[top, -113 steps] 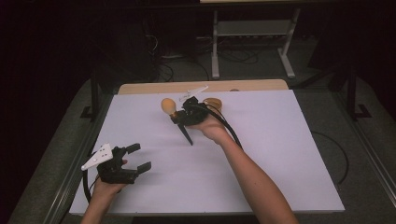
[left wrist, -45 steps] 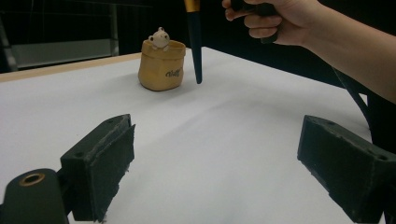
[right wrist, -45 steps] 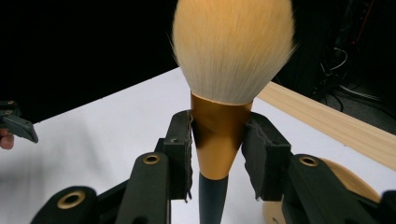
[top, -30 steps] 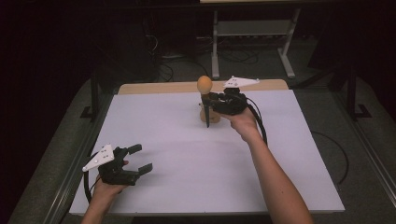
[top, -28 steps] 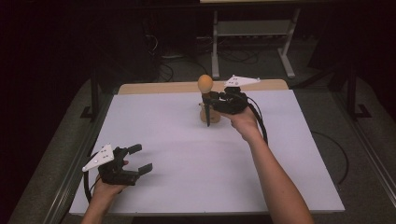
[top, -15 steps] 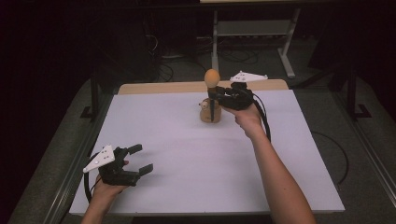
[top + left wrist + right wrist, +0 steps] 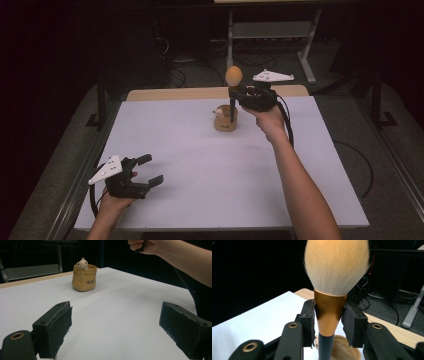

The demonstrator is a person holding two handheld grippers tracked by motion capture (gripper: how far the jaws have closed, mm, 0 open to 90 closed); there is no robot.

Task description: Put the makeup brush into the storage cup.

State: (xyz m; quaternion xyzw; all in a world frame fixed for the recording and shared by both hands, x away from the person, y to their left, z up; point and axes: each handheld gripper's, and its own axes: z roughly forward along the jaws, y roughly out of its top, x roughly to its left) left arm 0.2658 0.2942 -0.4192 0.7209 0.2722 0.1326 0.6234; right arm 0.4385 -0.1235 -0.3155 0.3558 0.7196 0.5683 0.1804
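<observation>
My right gripper [image 7: 236, 93] is shut on a makeup brush [image 7: 233, 76] at its gold ferrule [image 7: 329, 312] and holds it upright, with the pale bristle head [image 7: 337, 267] on top. The dark handle runs down to the mouth of a small tan sack-shaped pot [image 7: 225, 122]; I cannot tell whether its end is inside. A little bear figure peeks over the rim of the pot [image 7: 84, 277]. The pot [image 7: 344, 350] shows behind the handle. My left gripper [image 7: 151, 169] rests open at the table's front left, and nothing lies between its pads [image 7: 58, 328].
A white sheet covers the table [image 7: 210, 180], with a bare wooden strip [image 7: 170, 93] along the far edge. Beyond it stand a metal rack's legs [image 7: 305, 60] and floor cables. The right forearm [image 7: 300, 175] crosses the table's right half.
The right gripper has carried the upright brush to the right and slightly up, from beside the pot to over it. The left gripper has stayed in place and open.
</observation>
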